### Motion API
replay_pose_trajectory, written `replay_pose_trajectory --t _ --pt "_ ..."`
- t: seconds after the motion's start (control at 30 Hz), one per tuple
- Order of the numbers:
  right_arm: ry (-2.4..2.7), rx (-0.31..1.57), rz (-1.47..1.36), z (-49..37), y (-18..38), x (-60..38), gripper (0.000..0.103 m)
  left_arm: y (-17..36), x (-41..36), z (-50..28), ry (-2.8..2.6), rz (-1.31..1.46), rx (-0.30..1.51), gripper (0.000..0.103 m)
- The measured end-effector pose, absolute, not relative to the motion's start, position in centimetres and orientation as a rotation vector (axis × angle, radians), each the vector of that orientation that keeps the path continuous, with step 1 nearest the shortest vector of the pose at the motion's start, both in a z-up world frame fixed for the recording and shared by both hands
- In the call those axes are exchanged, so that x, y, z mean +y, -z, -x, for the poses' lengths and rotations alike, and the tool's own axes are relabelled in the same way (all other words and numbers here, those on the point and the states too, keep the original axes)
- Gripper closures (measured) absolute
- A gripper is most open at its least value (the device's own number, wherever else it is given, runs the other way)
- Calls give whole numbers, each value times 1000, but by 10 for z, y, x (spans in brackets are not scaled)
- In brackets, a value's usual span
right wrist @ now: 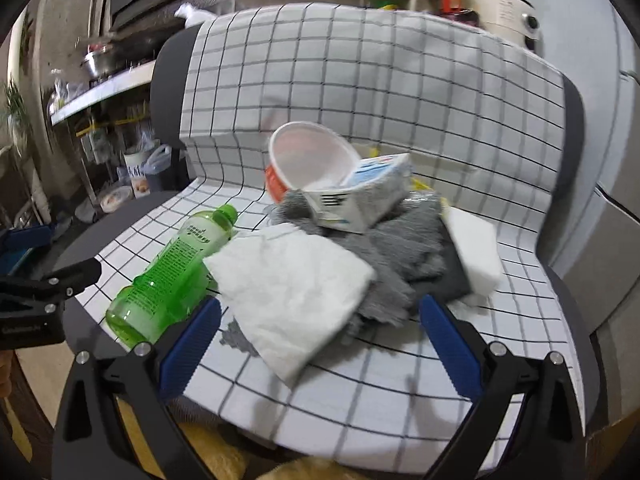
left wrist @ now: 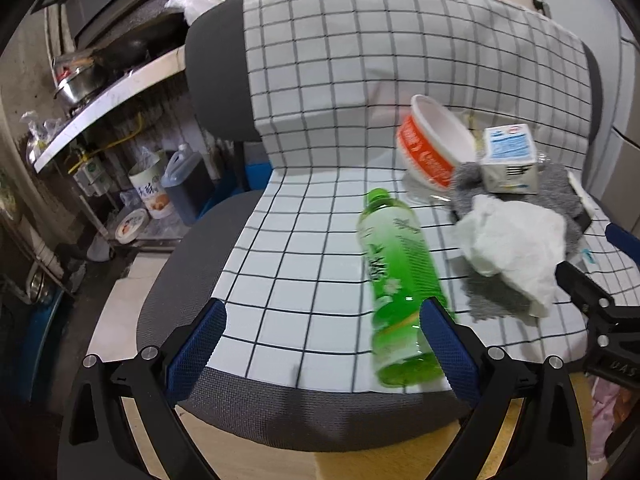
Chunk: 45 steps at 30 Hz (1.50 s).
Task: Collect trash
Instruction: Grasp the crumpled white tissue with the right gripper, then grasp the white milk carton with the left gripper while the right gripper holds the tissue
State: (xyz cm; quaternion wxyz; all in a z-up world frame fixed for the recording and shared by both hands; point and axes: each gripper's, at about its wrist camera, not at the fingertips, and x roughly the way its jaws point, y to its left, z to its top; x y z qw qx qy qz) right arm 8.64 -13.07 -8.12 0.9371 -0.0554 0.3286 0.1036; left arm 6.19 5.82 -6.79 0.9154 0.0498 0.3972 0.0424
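A green plastic bottle (left wrist: 396,280) (right wrist: 176,268) lies on its side on a chair seat covered with a checked cloth (left wrist: 304,264). My left gripper (left wrist: 324,316) is open; its right finger overlaps the bottle's lower part. A crumpled white tissue (left wrist: 516,244) (right wrist: 292,288) lies on a grey rag (right wrist: 396,256). My right gripper (right wrist: 320,320) is open just in front of the tissue. Behind stand a tipped orange-and-white paper bowl (left wrist: 432,148) (right wrist: 308,160) and a blue-and-white carton (left wrist: 508,160) (right wrist: 360,196).
A white sponge block (right wrist: 476,256) lies at the rag's right. The chair backrest (left wrist: 400,60) rises behind the pile. Left of the chair stand a cluttered shelf (left wrist: 104,96), a dark jug (left wrist: 188,184) and a tin. Wooden floor shows below the seat's front edge.
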Motion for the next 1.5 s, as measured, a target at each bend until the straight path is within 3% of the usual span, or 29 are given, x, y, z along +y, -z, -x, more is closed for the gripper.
replay_pose_trajectory --t 0.03,0.13,0.33,0.4,0.47,0.57,0.77,0.9,1.07,1.5 --pt "-221 684 109 -92 85 -125 6 71 62 -63 -86 -89 822 7" --pt "-218 706 127 -104 94 -111 19 79 73 -70 -56 -35 845 8" --pt "-185 759 100 -132 110 -103 20 88 86 -76 -9 43 859 8" --pt "-167 763 89 -136 111 -105 36 90 89 -77 3 60 861 8" --pt "-167 763 56 -136 108 -110 63 91 91 -75 9 71 862 8" --pt "-166 739 29 -132 100 -119 89 92 93 -74 7 73 862 8" --pt "-212 602 -27 -100 64 -147 91 86 90 -70 3 75 852 8" --pt "-195 549 -48 -86 49 -167 101 80 81 -69 6 67 841 8" --pt "-104 423 -35 -56 26 -199 101 75 67 -67 3 40 843 7" --pt "-4 423 -100 -35 31 -272 101 48 -34 -108 278 7 751 11"
